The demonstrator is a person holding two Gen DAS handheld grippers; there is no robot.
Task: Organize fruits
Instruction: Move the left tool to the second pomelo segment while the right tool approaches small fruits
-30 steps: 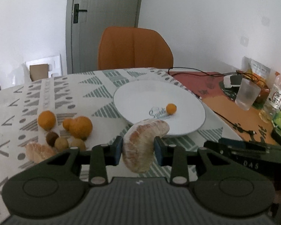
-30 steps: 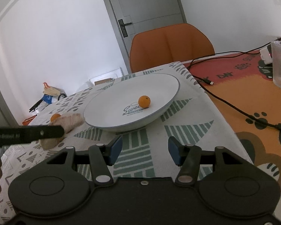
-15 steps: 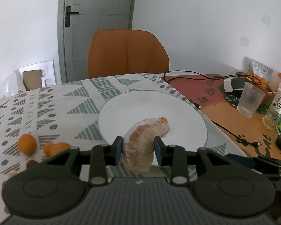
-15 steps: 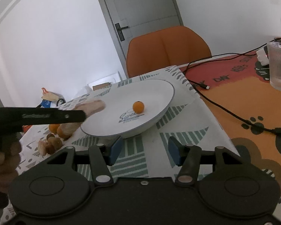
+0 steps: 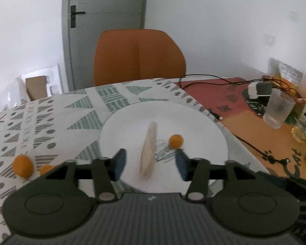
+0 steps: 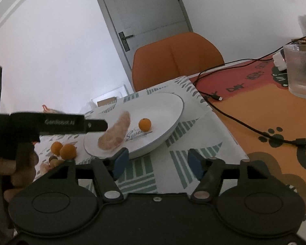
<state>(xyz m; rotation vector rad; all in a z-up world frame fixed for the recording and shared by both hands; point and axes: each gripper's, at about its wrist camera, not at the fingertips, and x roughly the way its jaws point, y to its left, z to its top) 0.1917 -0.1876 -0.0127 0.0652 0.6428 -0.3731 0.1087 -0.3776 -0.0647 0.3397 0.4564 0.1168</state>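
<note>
**Peeled segment let go over the plate**

The table (image 5: 57,110), under its patterned cloth, carries everything, and the white plate (image 5: 204,126) sits near its middle with an orange chair (image 5: 138,55) behind. The left gripper (image 5: 150,164) hovers at the plate's near edge; its jaws have just been opening and now stand apart, with the peeled segment (image 5: 149,153) between them but touching neither pad. In the right wrist view that segment (image 6: 115,132) looks blurred and tilted over the plate's left half, so I judge it is dropping or just landing; whether it already rests on the plate I cannot tell. The right gripper (image 6: 158,163) waits near the plate's near rim; its jaws have also just been opening, and they stand apart with nothing between them. A small orange fruit (image 5: 175,140) already lies on the plate, just beside the segment. More orange fruits (image 5: 22,165) and small brown ones (image 6: 54,160) wait on the cloth to the left of the plate, well apart from it.

To do this release well, the left gripper should stay low and steady until the segment settles, then draw back without brushing it. The segment looks soft, so it should not be nudged towards the small fruit, which could roll. Next, the loose fruits on the left call for gentle, centred grips
</note>
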